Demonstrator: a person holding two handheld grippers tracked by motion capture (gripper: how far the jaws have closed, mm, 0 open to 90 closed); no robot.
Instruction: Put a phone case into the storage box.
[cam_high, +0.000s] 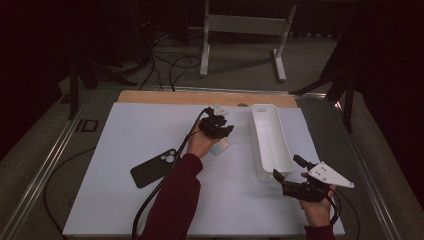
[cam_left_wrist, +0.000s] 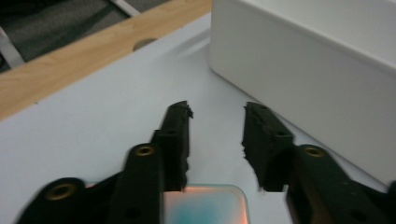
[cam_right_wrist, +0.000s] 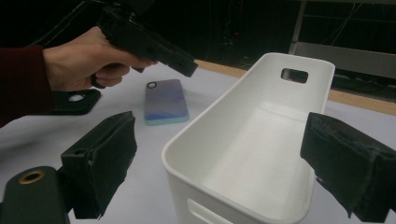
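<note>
A pale iridescent phone case lies flat on the white mat, left of a long white bin. My left gripper hangs just over the case, jaws partly apart, nothing pressed between them. The case's near end lies low between the jaw bases. In the right gripper view the left gripper angles down above the case. My right gripper is open wide at the bin's near end, one jaw outside its left wall. The bin is empty.
A black phone case lies on the mat to the left of the left forearm. A wooden strip runs along the mat's far edge. The bin's wall stands close to the left gripper's right jaw.
</note>
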